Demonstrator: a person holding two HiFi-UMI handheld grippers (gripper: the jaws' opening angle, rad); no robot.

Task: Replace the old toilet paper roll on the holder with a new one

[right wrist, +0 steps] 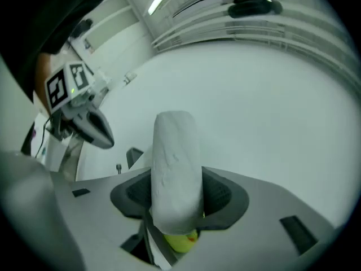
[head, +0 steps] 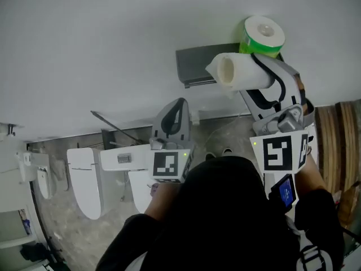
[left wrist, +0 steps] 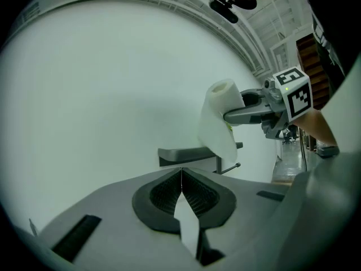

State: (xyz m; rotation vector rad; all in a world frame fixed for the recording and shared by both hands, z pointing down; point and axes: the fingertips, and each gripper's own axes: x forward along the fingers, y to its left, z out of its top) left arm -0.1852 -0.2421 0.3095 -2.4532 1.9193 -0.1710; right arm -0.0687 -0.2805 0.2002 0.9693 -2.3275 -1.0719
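My right gripper (head: 255, 72) is shut on a white toilet paper roll (head: 234, 71), held level against the white wall just in front of the dark grey wall holder (head: 194, 65). The roll's hollow end faces left. In the right gripper view the roll (right wrist: 175, 174) fills the gap between the pads. A green-wrapped roll (head: 263, 34) stands on top of the holder. My left gripper (head: 179, 103) hangs lower left of the holder, its jaws shut together (left wrist: 181, 174). From there the held roll (left wrist: 219, 123) covers part of the holder (left wrist: 186, 154) and its bare metal rod (left wrist: 230, 168).
A white toilet (head: 84, 179) stands below on the grey floor, with a white fixture (head: 39, 174) at the far left. Wooden slats (head: 338, 134) run down the right side. A clear bottle (left wrist: 287, 162) sits low at the right. The person's dark clothing fills the lower middle.
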